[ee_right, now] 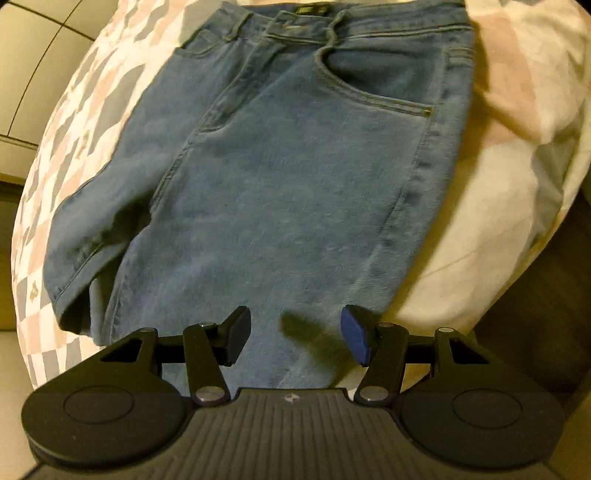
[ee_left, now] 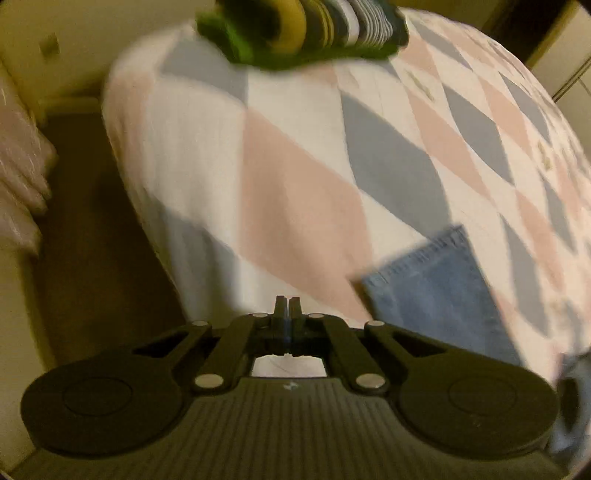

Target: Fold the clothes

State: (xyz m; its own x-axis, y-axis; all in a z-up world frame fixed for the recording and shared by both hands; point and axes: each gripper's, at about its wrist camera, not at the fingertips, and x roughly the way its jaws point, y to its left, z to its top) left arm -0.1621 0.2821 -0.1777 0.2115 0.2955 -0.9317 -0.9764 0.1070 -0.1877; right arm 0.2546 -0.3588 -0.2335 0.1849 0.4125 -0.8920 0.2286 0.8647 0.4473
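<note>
Blue denim jeans (ee_right: 280,177) lie flat on the bed, waistband at the far end and one leg folded out to the left. My right gripper (ee_right: 291,334) hovers open just above the near part of the denim, nothing between its fingers. In the left wrist view only a corner of the jeans (ee_left: 439,288) shows at the lower right. My left gripper (ee_left: 287,306) is shut with nothing in it, over the bed's near edge and left of that denim corner.
The bed wears a quilt (ee_left: 295,177) with pink, grey and white diamonds. A green and striped pile of clothes (ee_left: 303,33) sits at its far end. Dark floor (ee_left: 92,229) runs along the bed's left side, with pale bedding (ee_left: 22,184) beyond it.
</note>
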